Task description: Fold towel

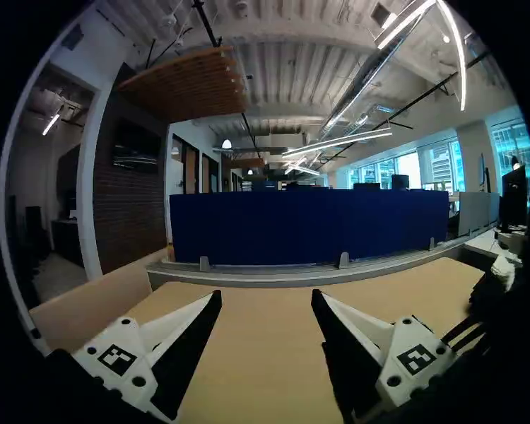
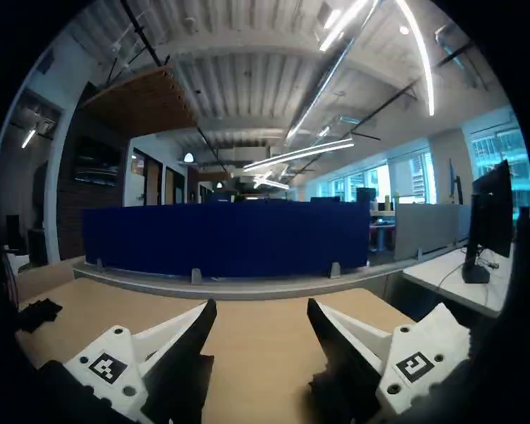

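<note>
Both gaped wide, empty: white plastic left gripper (image 1: 265, 293), right gripper (image 2: 260, 302) | smooth pale wood tabletop (image 1: 265, 367) | dark rumpled cloth (image 2: 320, 396) lay beneath right gripper

A partition (image 1: 307, 226) stands behind the table (image 1: 265, 339); a monitor (image 2: 487, 212) sits on the neighbouring desk (image 2: 445, 279).

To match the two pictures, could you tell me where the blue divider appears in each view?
Left gripper view: blue divider across the middle, beyond the table.
Right gripper view: blue divider centre-left, beyond the table.
Shared landmark: wooden ceiling panel, upper left in both.
</note>
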Motion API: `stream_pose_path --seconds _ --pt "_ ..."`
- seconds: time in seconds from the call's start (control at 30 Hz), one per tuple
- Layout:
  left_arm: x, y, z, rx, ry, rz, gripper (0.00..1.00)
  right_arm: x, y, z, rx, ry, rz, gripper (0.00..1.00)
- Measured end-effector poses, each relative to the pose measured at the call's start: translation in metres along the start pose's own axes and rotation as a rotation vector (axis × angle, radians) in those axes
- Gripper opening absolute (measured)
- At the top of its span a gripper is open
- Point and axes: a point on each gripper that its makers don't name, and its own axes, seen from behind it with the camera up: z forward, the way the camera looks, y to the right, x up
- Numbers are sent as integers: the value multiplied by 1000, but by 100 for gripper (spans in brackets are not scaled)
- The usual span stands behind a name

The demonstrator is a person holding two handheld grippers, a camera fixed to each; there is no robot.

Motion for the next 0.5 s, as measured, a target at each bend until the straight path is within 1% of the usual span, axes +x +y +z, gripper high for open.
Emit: stream_pose_path --seconds 0.07,0.17,0.33,0.5 --pt "16 1 -2 -4 -1 3 94 13 -1 -1 -2 -1 -2 100" --pt "29 2 -3 -9 -11 0 94 27 -3 -2 -6 -9 -9 100" --pt "39 0 -4 -11 -37 -5 94 39 -5 -3 -8 -22 -13 100" --pt "42 5 -3 -35 -65 9 94 46 -8 -2 0 -37 -29 100"
